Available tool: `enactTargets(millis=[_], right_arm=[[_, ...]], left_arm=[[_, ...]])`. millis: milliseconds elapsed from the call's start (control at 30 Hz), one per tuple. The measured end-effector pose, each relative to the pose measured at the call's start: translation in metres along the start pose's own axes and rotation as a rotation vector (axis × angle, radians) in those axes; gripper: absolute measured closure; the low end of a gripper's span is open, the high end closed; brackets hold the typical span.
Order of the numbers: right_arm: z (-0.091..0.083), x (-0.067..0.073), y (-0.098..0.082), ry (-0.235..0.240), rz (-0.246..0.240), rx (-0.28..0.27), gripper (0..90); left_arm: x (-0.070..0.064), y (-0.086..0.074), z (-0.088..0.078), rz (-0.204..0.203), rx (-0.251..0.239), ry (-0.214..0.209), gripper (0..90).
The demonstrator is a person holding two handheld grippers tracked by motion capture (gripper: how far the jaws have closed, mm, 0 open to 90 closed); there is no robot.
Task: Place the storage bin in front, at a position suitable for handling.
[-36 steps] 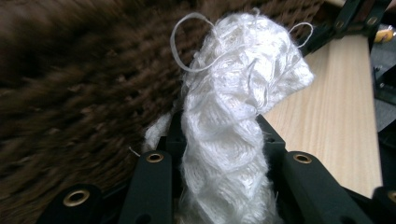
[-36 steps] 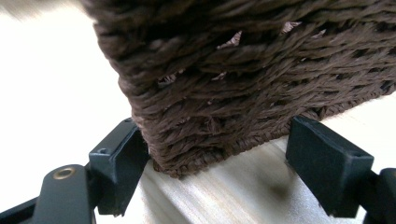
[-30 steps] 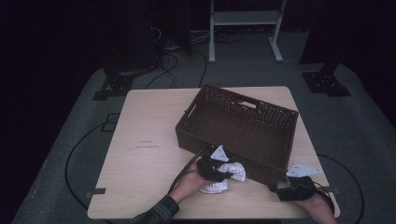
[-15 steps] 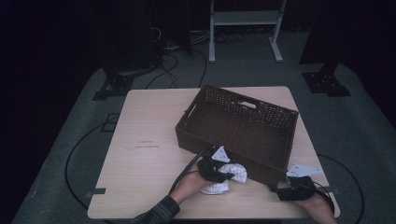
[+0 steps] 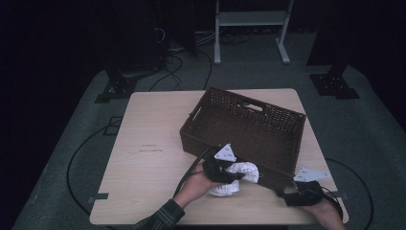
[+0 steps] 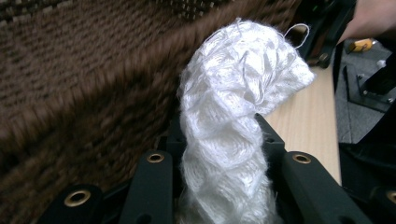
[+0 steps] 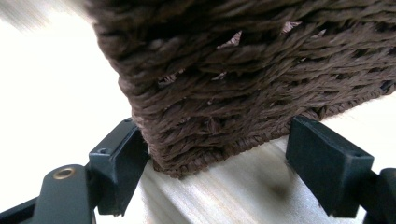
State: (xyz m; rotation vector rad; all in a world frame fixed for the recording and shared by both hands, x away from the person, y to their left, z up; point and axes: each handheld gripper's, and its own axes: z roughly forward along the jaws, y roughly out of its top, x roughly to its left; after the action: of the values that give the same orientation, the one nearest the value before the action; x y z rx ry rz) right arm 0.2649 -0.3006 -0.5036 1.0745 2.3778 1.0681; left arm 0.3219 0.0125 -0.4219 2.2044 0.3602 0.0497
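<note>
A brown wicker basket [image 5: 196,141] stands on the wooden table [image 5: 148,124], right of its middle. Just in front of the basket's near wall my left gripper [image 5: 230,175] is shut on a white knitted cloth [image 5: 246,170], whose lower end hangs toward the table. In the left gripper view the cloth [image 6: 229,116] rises bunched between the black jaws of the left gripper [image 6: 219,154], with the basket wall [image 6: 93,70] close behind. My right gripper [image 5: 281,191] is at the basket's near right corner. In the right gripper view the right gripper [image 7: 215,149] has its jaws on either side of that basket corner [image 7: 243,70], pressing on it.
Bare tabletop [image 5: 143,158] lies left of the basket. The table's near edge runs close under both hands. On the floor behind stand a white frame [image 5: 249,28] and black stand bases [image 5: 335,84], with cables [image 5: 172,72] trailing to the table.
My left gripper has risen a little with the white cloth in it. The right gripper and the basket have stayed where they were.
</note>
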Motion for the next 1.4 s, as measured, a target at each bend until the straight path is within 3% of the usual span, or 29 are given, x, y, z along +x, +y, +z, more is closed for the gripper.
enactTargets(millis=[267, 1067, 1233, 1400], right_arm=[[0.000, 0.000, 0.000, 0.001, 0.001, 0.000, 20.8], [0.000, 0.000, 0.000, 0.001, 0.001, 0.000, 20.8], [0.000, 0.000, 0.000, 0.001, 0.000, 0.000, 20.8], [0.000, 0.000, 0.000, 0.001, 0.000, 0.000, 20.8]], left_arm=[[-0.005, 0.009, 0.000, 0.010, -0.019, -0.019, 66.6], [-0.010, -0.018, 0.062, 0.016, 0.139, -0.038, 66.6], [-0.012, -0.019, 0.063, 0.018, 0.144, -0.035, 66.6], [-0.015, -0.012, 0.056, 0.026, 0.115, -0.037, 66.5]])
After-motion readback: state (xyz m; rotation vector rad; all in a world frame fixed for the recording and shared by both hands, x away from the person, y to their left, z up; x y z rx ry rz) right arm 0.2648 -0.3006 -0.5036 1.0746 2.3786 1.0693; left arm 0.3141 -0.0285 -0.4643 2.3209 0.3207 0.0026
